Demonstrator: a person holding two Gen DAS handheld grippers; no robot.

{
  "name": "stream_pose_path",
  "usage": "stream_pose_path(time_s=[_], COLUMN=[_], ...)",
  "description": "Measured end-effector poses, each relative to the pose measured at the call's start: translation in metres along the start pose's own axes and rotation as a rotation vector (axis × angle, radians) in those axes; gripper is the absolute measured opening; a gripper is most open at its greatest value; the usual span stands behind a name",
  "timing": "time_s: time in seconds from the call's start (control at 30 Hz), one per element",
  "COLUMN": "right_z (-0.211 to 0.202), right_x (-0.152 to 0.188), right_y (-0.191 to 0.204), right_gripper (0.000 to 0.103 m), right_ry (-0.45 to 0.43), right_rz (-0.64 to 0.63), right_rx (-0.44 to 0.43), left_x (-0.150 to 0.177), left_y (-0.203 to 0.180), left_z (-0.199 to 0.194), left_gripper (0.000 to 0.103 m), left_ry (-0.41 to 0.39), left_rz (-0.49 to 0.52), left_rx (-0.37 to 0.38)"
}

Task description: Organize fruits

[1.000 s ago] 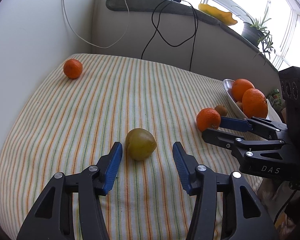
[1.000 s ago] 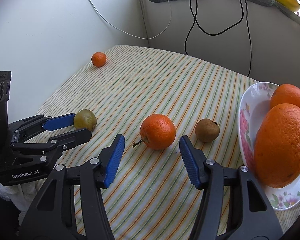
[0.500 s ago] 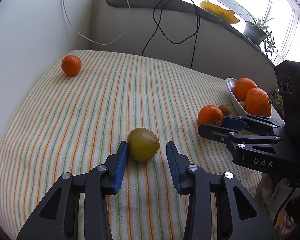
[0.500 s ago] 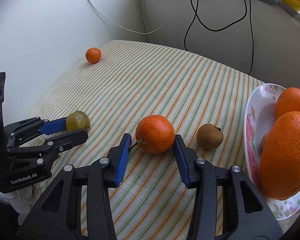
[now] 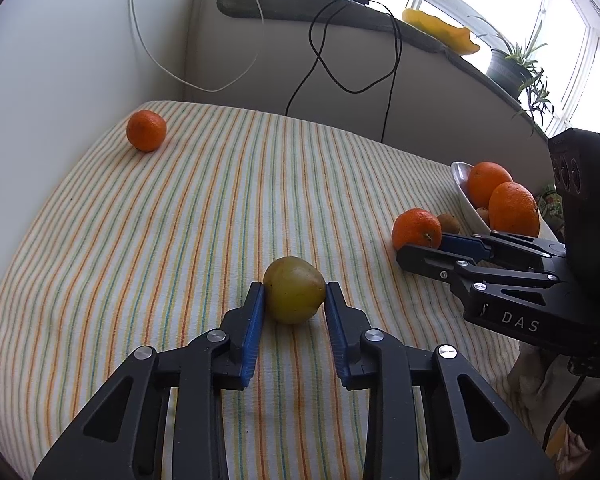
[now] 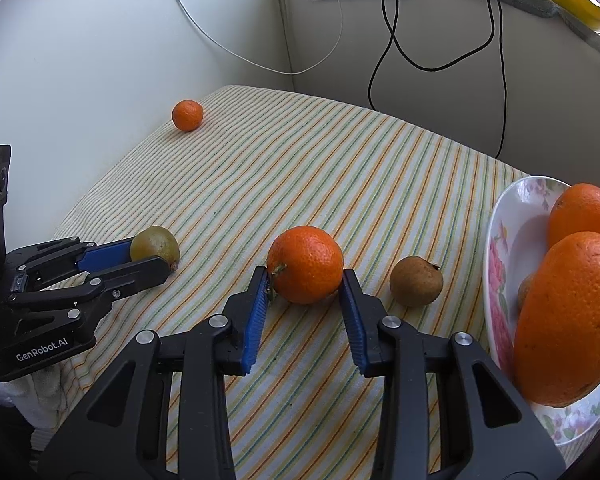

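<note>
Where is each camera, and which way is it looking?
Left wrist view: sits on the left gripper, looking forward over the striped cloth; its two fingers touch a yellow-green fruit, and the right gripper shows at the right.
Right wrist view: sits on the right gripper, looking forward; its fingers touch an orange beside the plate, left gripper at left.
Both share the far orange.

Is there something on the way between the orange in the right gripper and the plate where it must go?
Yes. A small brown fruit lies on the striped cloth between the orange held by the right gripper and the plate. Lifting the orange over it should probably clear it.
</note>
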State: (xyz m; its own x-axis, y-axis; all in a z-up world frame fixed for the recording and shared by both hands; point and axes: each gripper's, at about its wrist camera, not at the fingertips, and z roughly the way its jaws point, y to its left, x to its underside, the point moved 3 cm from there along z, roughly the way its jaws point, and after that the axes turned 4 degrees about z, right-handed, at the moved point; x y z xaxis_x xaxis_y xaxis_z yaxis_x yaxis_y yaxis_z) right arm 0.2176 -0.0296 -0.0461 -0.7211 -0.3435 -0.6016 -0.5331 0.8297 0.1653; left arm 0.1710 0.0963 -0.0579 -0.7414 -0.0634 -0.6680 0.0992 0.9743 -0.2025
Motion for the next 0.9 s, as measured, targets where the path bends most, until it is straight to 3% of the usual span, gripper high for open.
stream_pose_path(time_s=[0.33,0.9], right_z=[-0.023,-0.094], right_x=[0.005,0.024], right_y=[0.009,-0.011], right_gripper=[0.037,0.037], right_ry=[-0.041,-0.118], right_rz=[-0.028,0.008], right_rx=[-0.019,-0.034], left_x=[-0.002,-0.012], left_y=[-0.011,-0.075], left_z=[-0.013,-0.034], left_gripper=[0.028,0.028], left_ry=[-0.027,-0.069], left_rz=[0.007,0.08], left_rx=[0.019,0.082])
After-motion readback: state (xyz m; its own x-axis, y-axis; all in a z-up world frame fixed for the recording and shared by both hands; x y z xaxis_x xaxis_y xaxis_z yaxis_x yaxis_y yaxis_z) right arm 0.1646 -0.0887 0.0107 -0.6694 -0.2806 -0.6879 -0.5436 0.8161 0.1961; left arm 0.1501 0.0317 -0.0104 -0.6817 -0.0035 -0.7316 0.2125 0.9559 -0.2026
